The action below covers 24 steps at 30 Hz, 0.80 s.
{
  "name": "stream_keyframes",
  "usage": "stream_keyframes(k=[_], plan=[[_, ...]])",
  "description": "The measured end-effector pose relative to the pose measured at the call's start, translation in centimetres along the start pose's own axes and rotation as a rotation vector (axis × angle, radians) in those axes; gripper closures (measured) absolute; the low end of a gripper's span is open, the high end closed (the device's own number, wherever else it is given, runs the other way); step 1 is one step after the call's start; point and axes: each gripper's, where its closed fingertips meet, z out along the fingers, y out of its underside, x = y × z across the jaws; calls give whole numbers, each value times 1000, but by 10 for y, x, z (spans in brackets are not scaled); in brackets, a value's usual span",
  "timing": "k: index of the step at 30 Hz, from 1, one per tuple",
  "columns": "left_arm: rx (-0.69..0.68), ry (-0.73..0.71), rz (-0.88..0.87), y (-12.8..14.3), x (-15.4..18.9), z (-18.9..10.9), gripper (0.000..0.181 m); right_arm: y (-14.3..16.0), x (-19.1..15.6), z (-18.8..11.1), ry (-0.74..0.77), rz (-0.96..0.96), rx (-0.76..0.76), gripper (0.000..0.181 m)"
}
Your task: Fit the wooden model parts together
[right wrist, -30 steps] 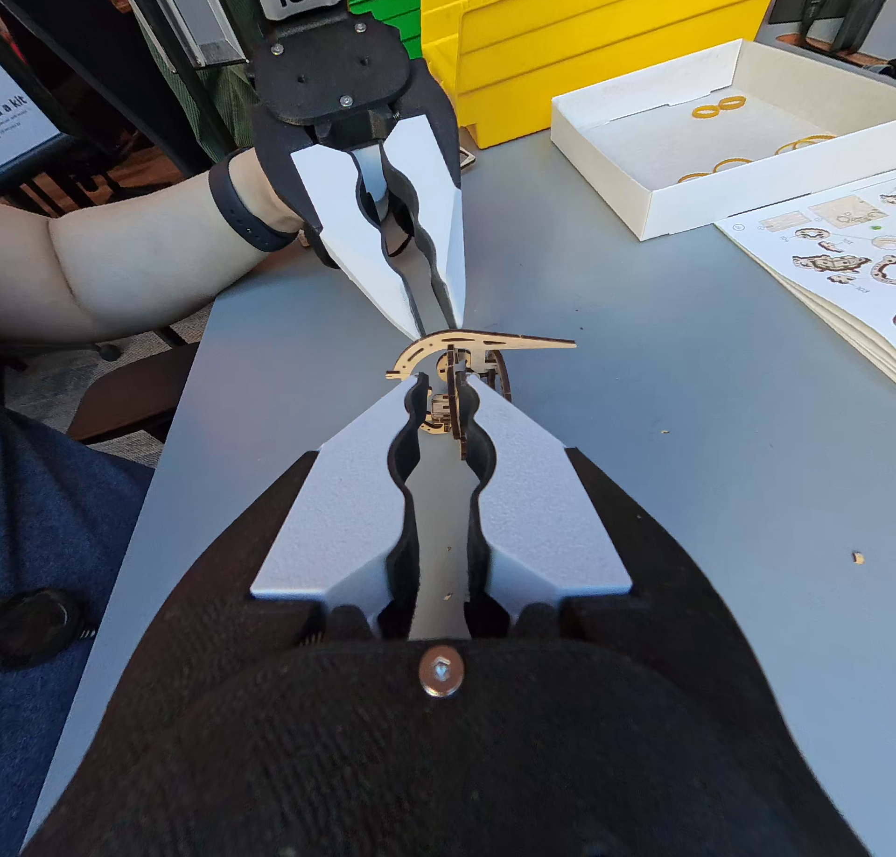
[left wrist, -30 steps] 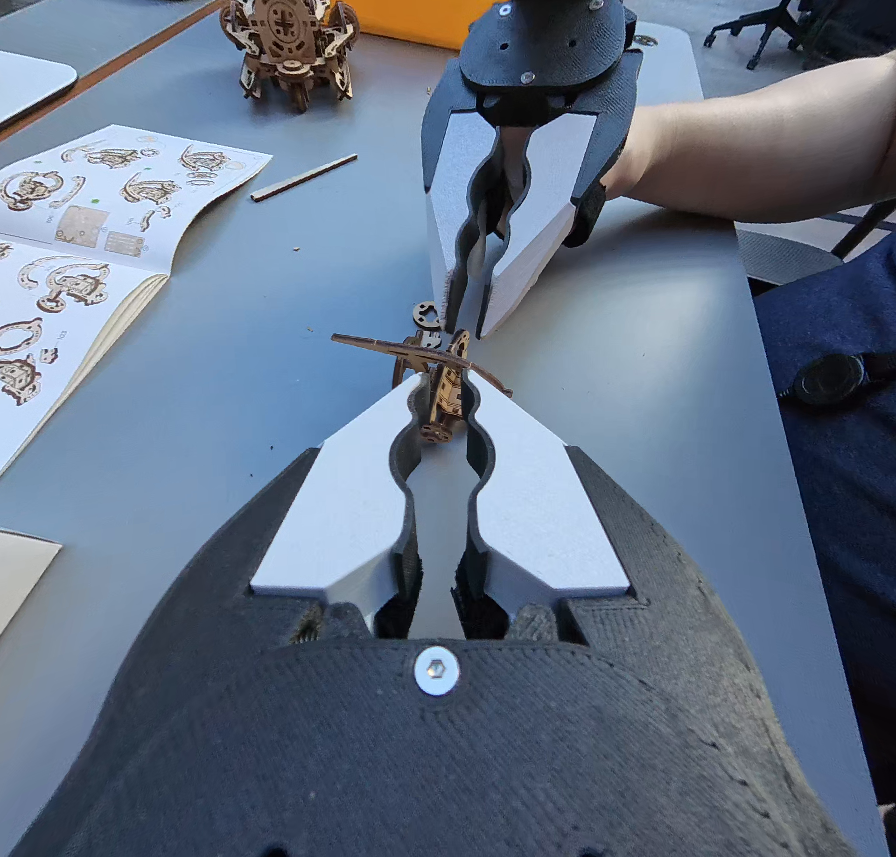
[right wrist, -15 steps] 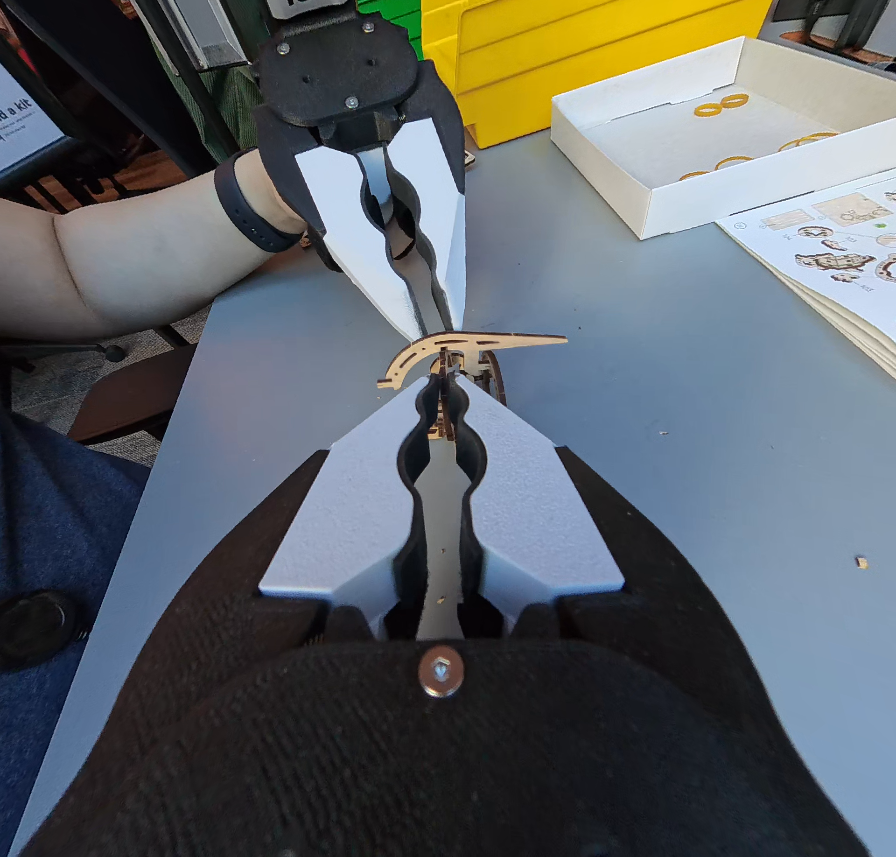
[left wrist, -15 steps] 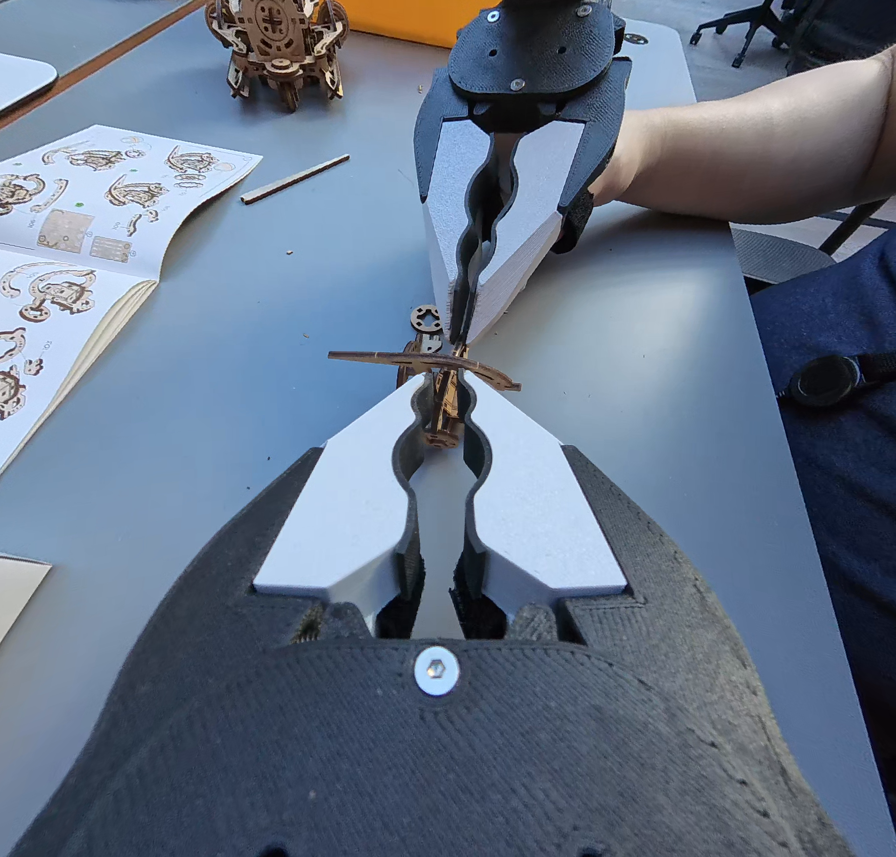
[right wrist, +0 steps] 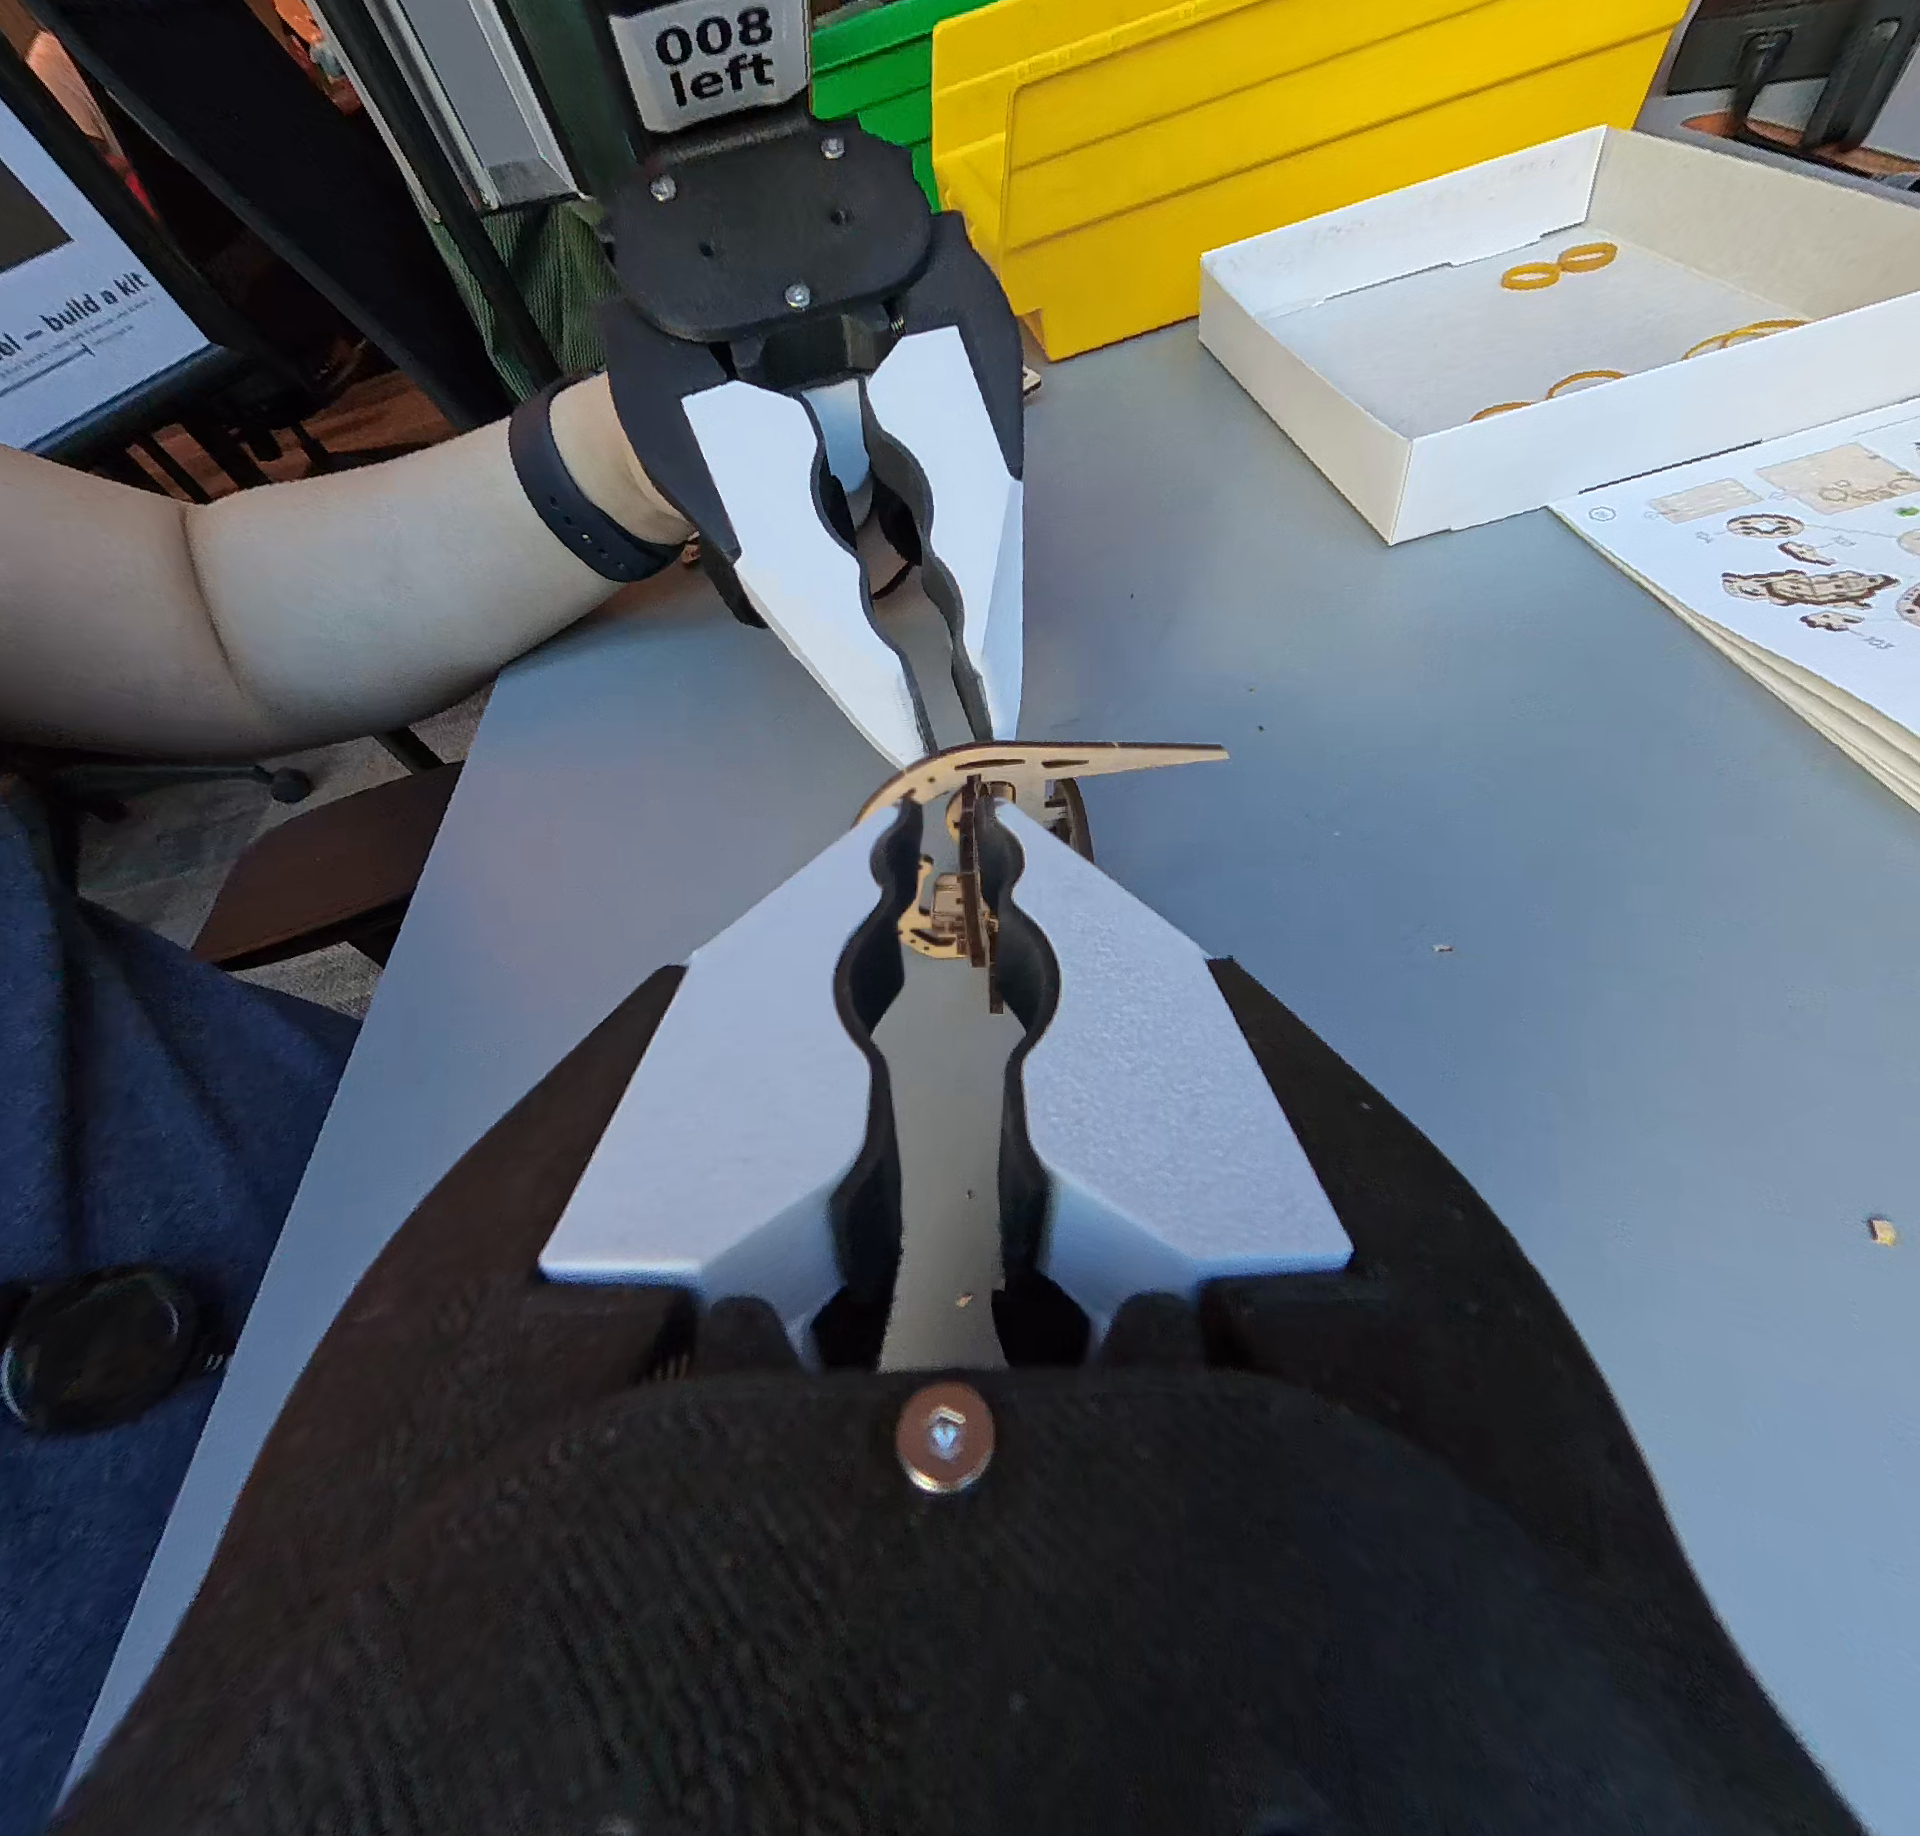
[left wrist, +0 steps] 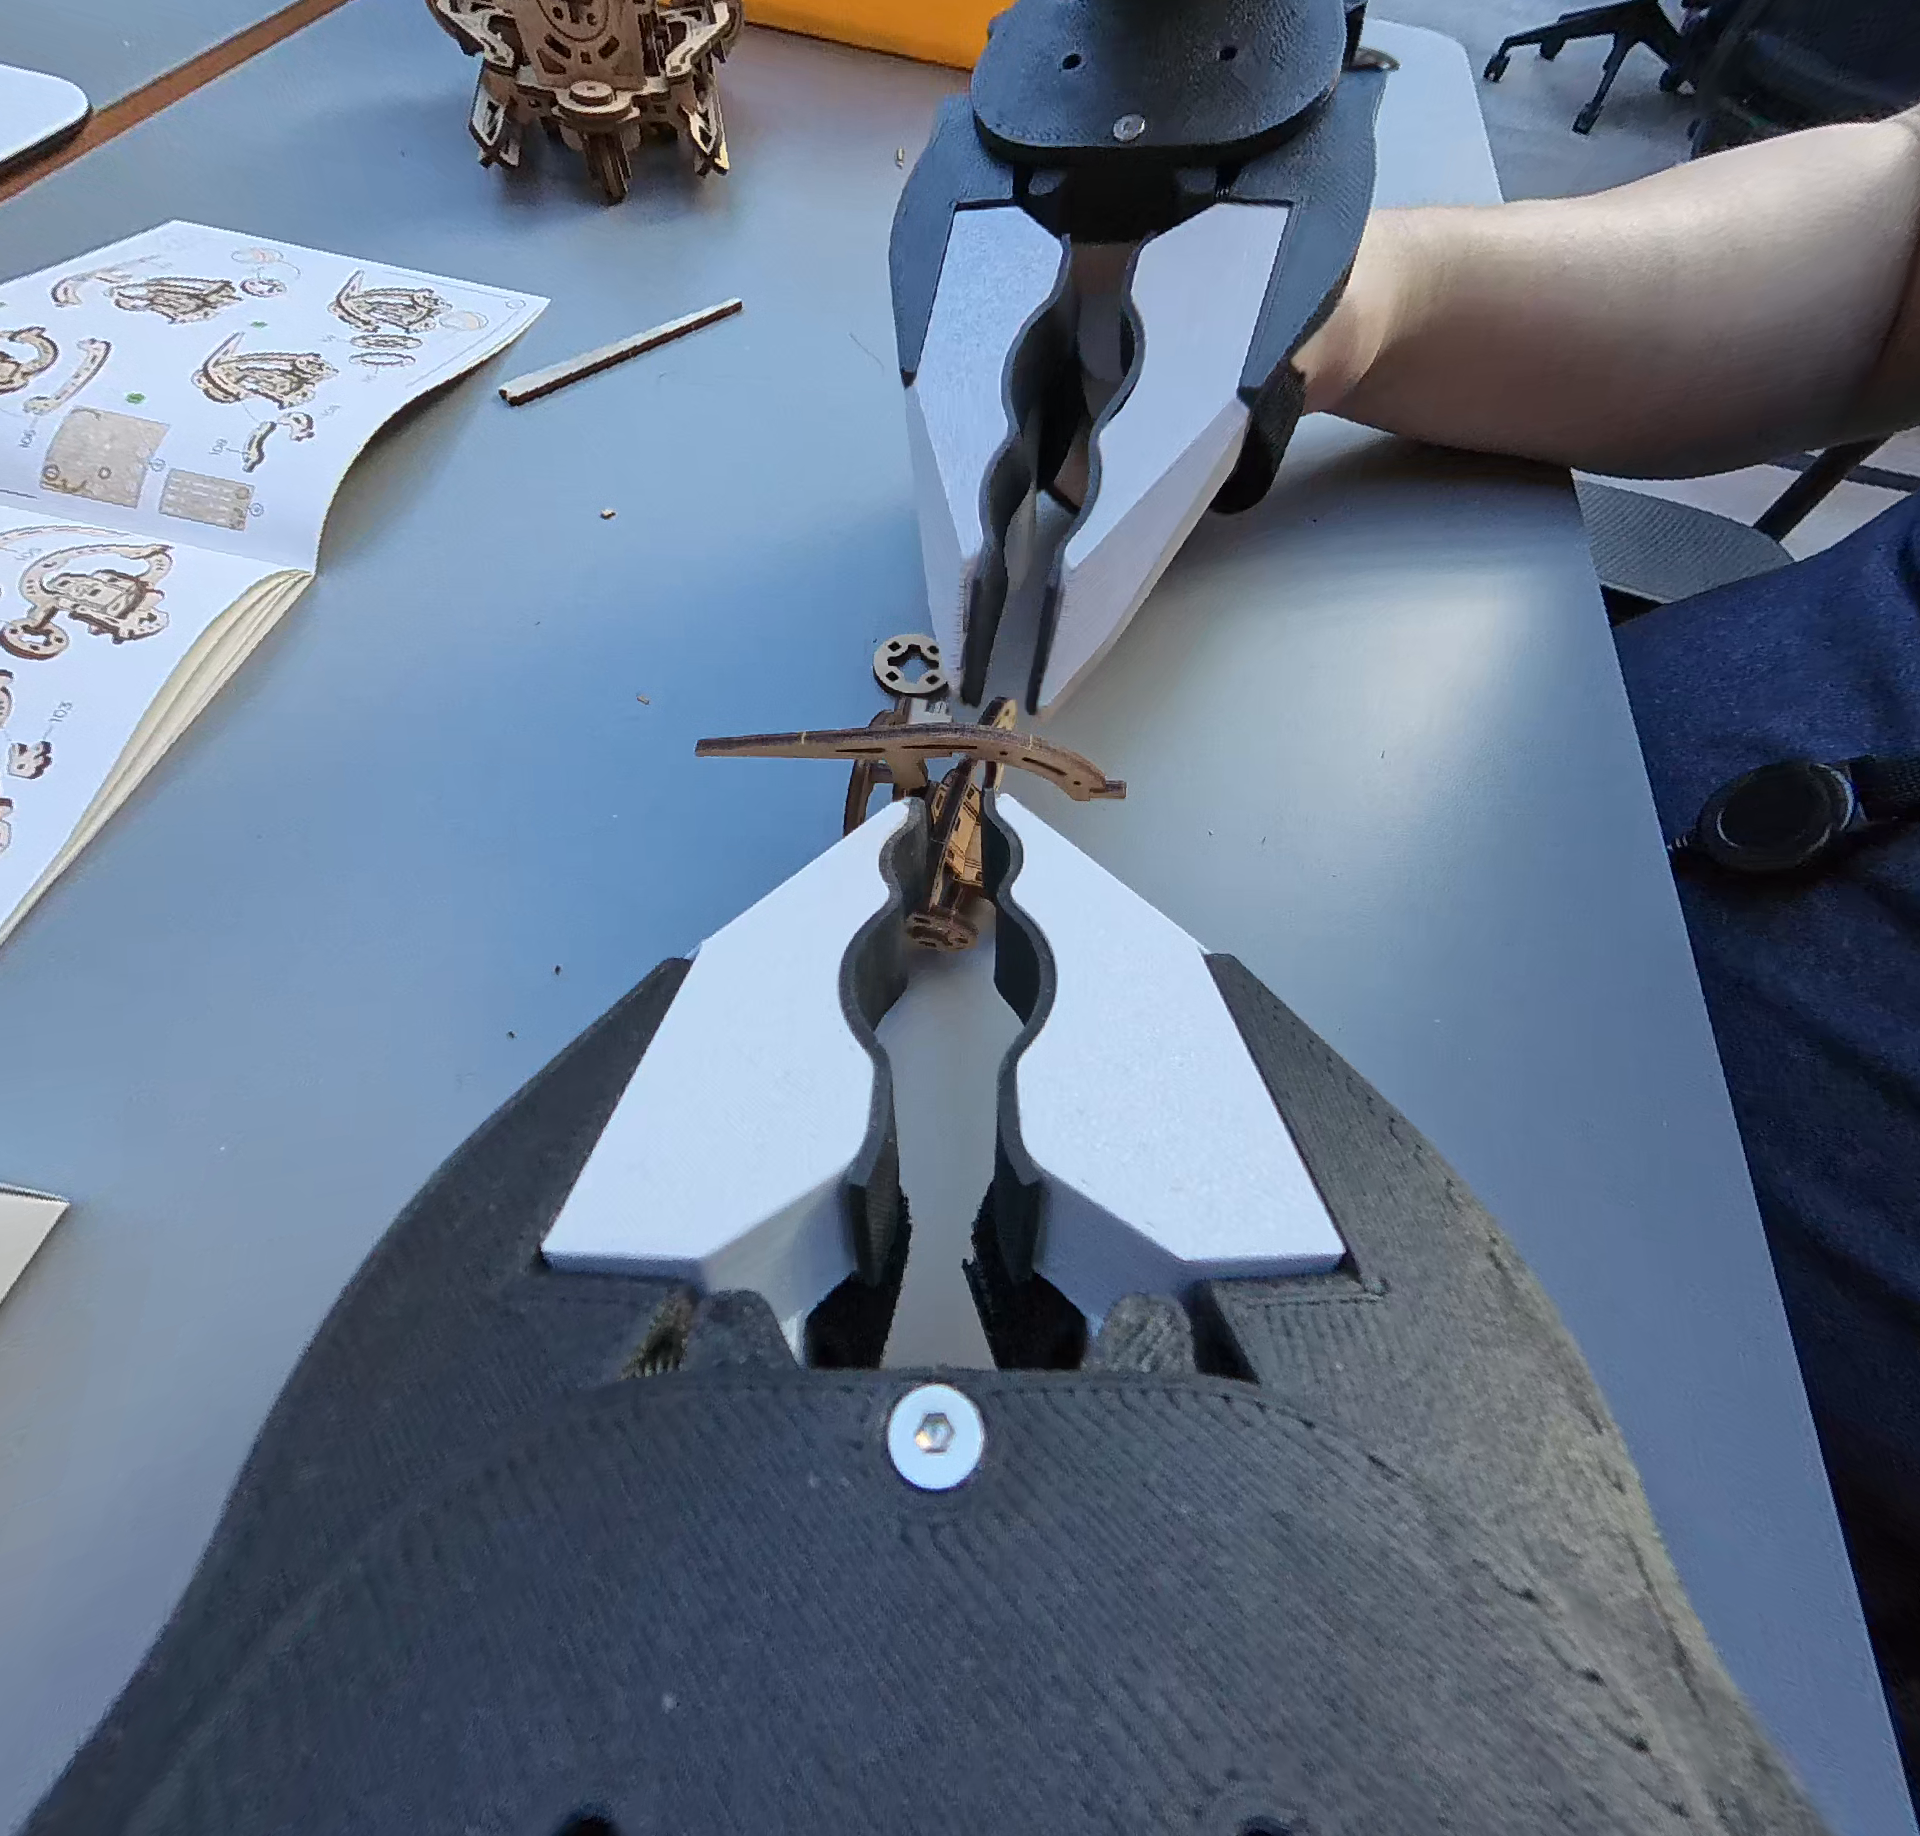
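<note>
A small wooden assembly (left wrist: 951,851) with a long curved strip (left wrist: 904,747) across its top is held just above the grey table (left wrist: 1351,851). My left gripper (left wrist: 954,807) is shut on its near end. My right gripper (left wrist: 1006,697) faces it from the far side with its fingers slightly parted around the assembly's other end. In the right wrist view the assembly (right wrist: 951,908) sits between my right gripper's (right wrist: 951,822) fingers under the curved strip (right wrist: 1049,763), and the left gripper (right wrist: 951,737) meets it tip to tip. A small toothed wooden ring (left wrist: 909,664) lies on the table behind.
A finished wooden model (left wrist: 582,41) stands at the back left, with an open instruction booklet (left wrist: 156,456) and a loose wooden stick (left wrist: 620,350) nearby. A yellow bin (right wrist: 1299,124) and a white box (right wrist: 1455,456) with rubber bands stand beyond. A person's forearm (left wrist: 1610,300) lies along the table's right edge. My left and right fingertips are right by each other. Both grippers' tips are roughly 35 cm from the finished wooden model (left wrist: 582,41).
The right gripper squeezed nearly shut on the assembly half a second ago and has parted again. The left gripper kept its hold; both moved only slightly.
</note>
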Motion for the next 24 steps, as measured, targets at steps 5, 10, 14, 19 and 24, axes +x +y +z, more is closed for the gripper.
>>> stream_keyframes(k=[5,10,14,19,24], plan=[[30,-16,-13,-3,-4,-9,173,-12,7,-12,16,35,67,170],[70,-27,-74,-5,-16,-19,165,-11,21,-17,58,15,34,166],[53,14,-73,-5,-21,-17,158,-5,27,-11,60,-89,-68,158],[8,71,-7,-7,-23,-8,154,-6,26,-6,-3,-137,-99,157],[-22,149,-11,-5,-22,-2,156,-6,23,-2,-78,-109,-89,156]])
